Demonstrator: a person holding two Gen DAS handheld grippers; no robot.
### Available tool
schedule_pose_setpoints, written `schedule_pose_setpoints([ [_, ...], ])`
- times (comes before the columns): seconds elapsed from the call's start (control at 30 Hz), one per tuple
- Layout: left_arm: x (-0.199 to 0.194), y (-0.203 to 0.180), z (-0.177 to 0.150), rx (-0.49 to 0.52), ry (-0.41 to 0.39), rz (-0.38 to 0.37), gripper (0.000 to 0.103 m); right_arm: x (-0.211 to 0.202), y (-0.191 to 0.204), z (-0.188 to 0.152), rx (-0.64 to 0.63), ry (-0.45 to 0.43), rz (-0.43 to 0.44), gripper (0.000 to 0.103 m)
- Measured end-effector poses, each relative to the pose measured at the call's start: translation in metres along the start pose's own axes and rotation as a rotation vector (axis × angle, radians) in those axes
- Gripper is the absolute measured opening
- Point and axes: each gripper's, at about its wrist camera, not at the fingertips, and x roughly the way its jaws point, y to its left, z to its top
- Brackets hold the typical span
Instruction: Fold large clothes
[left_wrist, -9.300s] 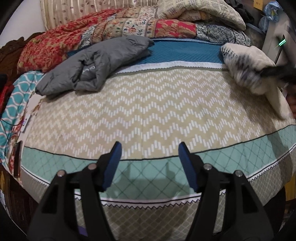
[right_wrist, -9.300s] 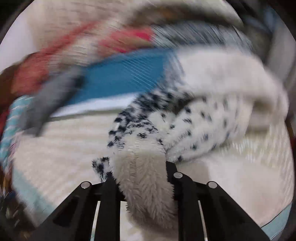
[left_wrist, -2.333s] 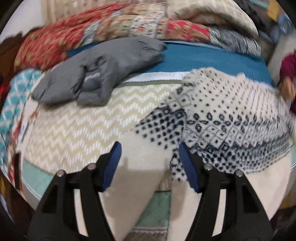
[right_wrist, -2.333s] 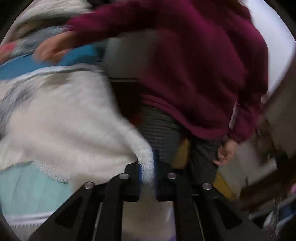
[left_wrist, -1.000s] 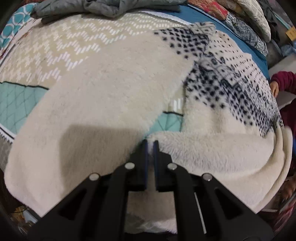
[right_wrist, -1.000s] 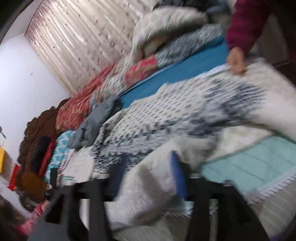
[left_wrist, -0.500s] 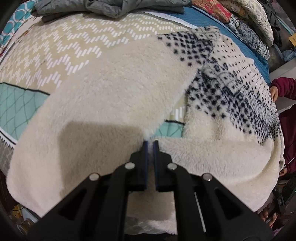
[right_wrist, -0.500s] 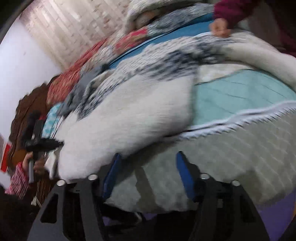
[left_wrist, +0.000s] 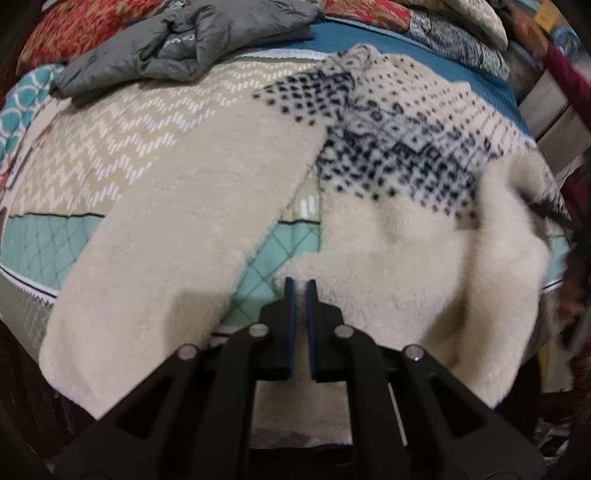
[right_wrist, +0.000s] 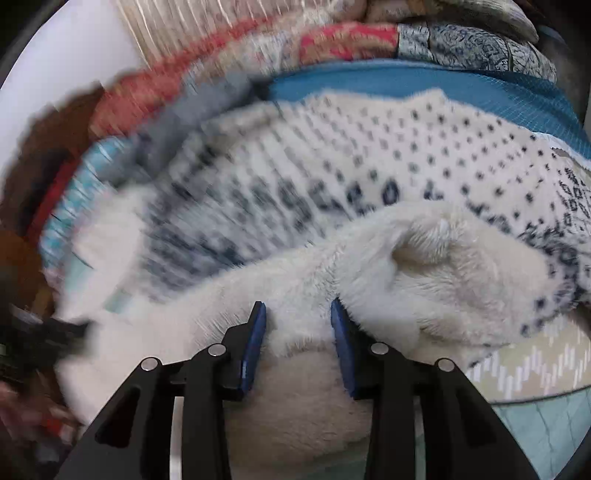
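While the left gripper (left_wrist: 300, 286) stays pinched on the cream fleece garment's (left_wrist: 388, 236) edge, the right gripper (right_wrist: 297, 314) is closing around a fleece fold, garment spread across the bed (left_wrist: 122, 125).

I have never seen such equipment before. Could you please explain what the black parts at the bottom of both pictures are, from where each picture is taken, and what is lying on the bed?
No robot here: a person carries hand-held tongs in each hand, each with a wide-angle camera looking along its two black fingers.

One picture looks from the left tongs, the other from the right tongs.

On the patterned beige and teal bedspread lies a large cream fleece garment with dark blue dots. A crumpled grey jacket sits farther back.

The left tongs are shut at a cream edge; whether they pinch it is unclear. The right tongs are closing, with a thick cream fold between the blue pads.
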Motion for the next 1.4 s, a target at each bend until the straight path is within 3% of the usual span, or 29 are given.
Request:
schedule_pose_setpoints([
  [0.07,0.007,0.002,0.001,-0.014,0.023,-0.003,0.005,-0.052,-0.007,-0.005,0.032,-0.116,0.093,0.063],
  [0.13,0.013,0.008,0.004,-0.045,0.037,-0.018,0.005,-0.092,-0.022,-0.019,0.073,-0.194,0.098,0.070],
  [0.23,0.017,0.010,0.006,-0.049,0.037,-0.021,0.005,-0.117,-0.049,-0.043,0.143,-0.228,0.065,0.077],
  [0.33,0.017,0.008,0.006,-0.035,0.037,-0.009,0.005,-0.104,-0.069,-0.062,0.192,-0.178,0.008,0.079],
  [0.5,0.013,0.004,0.006,-0.035,0.039,0.001,0.005,-0.045,-0.077,-0.054,0.260,-0.075,0.047,0.078],
  [0.57,0.003,0.003,0.004,-0.022,0.022,0.002,0.005,-0.027,-0.069,-0.049,0.279,-0.018,0.064,0.035],
  [0.6,-0.003,0.004,0.002,-0.014,0.012,-0.003,0.004,-0.030,-0.068,-0.050,0.292,-0.011,0.071,0.035],
  [0.7,-0.035,0.006,-0.006,0.016,-0.027,-0.047,0.003,-0.094,-0.066,-0.070,0.254,-0.105,0.020,0.035],
  [0.8,-0.062,0.001,-0.022,0.063,-0.037,-0.101,0.003,-0.181,-0.080,-0.127,0.317,-0.193,-0.044,0.035],
  [0.9,-0.069,-0.010,-0.046,0.109,-0.009,-0.142,0.003,-0.237,-0.091,-0.194,0.406,-0.207,-0.176,0.035],
  [1.0,-0.046,-0.030,-0.073,0.164,0.082,-0.166,0.004,-0.245,-0.113,-0.255,0.546,-0.147,-0.253,0.035],
  [1.13,-0.011,-0.040,-0.090,0.224,0.152,-0.061,0.004,-0.221,-0.136,-0.292,0.710,-0.147,-0.373,0.038],
  [1.23,-0.031,-0.025,-0.092,0.197,0.113,-0.118,0.004,-0.238,-0.168,-0.322,0.993,-0.266,-0.255,0.038],
  [1.27,-0.042,-0.017,-0.092,0.192,0.085,-0.133,0.005,-0.252,-0.170,-0.322,1.009,-0.317,-0.282,0.038],
  [1.33,-0.063,0.006,-0.091,0.161,0.023,-0.145,0.005,-0.278,-0.157,-0.300,0.897,-0.399,-0.357,0.040],
  [1.4,-0.075,0.036,-0.086,0.096,-0.018,-0.125,0.005,-0.278,-0.131,-0.263,0.742,-0.424,-0.297,0.049],
])
